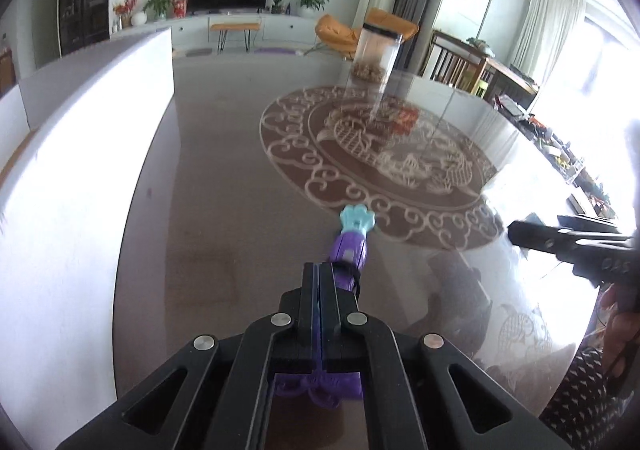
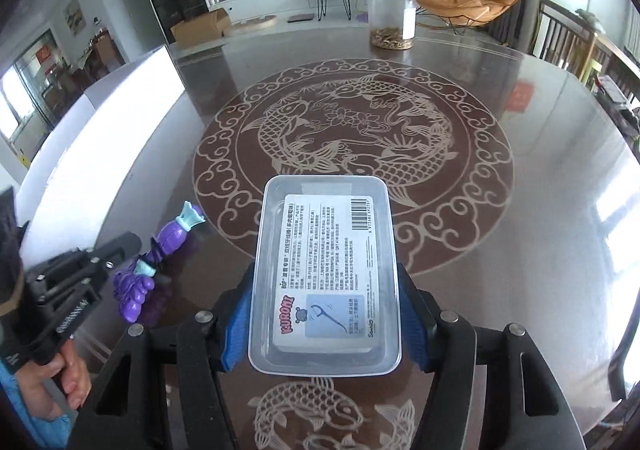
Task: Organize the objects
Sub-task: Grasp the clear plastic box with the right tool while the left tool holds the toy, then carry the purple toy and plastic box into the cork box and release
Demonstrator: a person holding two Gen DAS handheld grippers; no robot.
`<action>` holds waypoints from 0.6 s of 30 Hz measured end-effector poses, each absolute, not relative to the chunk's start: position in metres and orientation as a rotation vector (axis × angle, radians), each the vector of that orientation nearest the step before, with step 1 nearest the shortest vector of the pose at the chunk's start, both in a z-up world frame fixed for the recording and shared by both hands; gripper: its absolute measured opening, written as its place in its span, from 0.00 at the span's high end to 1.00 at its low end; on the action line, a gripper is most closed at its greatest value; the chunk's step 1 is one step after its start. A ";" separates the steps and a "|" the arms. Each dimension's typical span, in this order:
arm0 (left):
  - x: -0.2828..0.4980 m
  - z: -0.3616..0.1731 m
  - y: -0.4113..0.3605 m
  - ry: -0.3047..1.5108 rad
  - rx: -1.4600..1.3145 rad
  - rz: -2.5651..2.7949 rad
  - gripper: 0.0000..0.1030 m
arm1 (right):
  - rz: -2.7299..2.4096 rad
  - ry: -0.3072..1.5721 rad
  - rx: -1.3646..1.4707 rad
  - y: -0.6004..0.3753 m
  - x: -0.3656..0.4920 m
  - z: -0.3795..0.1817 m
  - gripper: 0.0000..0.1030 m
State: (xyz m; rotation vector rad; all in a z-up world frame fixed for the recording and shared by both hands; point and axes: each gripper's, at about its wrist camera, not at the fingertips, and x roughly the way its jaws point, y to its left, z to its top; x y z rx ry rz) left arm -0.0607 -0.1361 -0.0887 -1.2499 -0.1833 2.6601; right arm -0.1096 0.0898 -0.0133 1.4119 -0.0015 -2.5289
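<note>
left wrist view: the left gripper (image 1: pixel 320 290) points out over a glossy dark round table (image 1: pixel 224 178) inlaid with a pale fish-and-cloud medallion. its two black fingers are clenched almost together around the middle of a purple toy figure (image 1: pixel 349 250). the toy's purple body and pale turquoise end stick out past the fingertips, and more purple shows beneath the jaws near the camera. the toy looks lifted off the tabletop, though how high i cannot tell. a clear plastic jar (image 1: pixel 374 58) with a black lid and brownish contents at the bottom stands upright near the far edge, blurred. the right gripper (image 1: pixel 576 246) enters from the right edge as a dark shape; its jaws cannot be read from here.

right wrist view: the right gripper (image 2: pixel 326 320) grasps a clear rectangular plastic box (image 2: pixel 326 274) by its long sides, blue pads (image 2: pixel 240 324) pressed against both walls. the box carries a white label with a barcode, printed text and a floss-pick drawing. it sits at the near rim of the medallion. to the left, apart from the box, the left gripper holds the purple toy. the jar stands far across the table.
</note>
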 end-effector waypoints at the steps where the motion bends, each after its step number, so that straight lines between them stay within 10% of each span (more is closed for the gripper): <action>1: -0.061 -0.088 -0.137 -0.185 -1.258 2.664 0.95 | -2.528 -0.017 1.406 0.090 -0.105 -0.011 0.39; 2: -0.063 -0.087 -0.137 -0.176 -1.275 2.663 0.92 | -2.528 -0.030 1.402 0.091 -0.103 -0.010 0.39; 6: -0.074 -0.084 -0.124 -0.059 -1.294 2.677 0.31 | -2.508 -0.076 1.382 0.088 -0.095 -0.010 0.39; 11: -0.092 -0.102 -0.092 0.175 -1.380 2.631 0.36 | -2.510 -0.073 1.357 0.084 -0.094 -0.005 0.39; 14: -0.094 -0.102 -0.090 0.151 -1.333 2.638 0.74 | -2.521 -0.074 1.340 0.087 -0.092 0.003 0.39; 18: -0.082 -0.088 -0.095 0.036 -1.231 2.681 0.79 | -2.533 -0.051 1.302 0.084 -0.085 0.018 0.39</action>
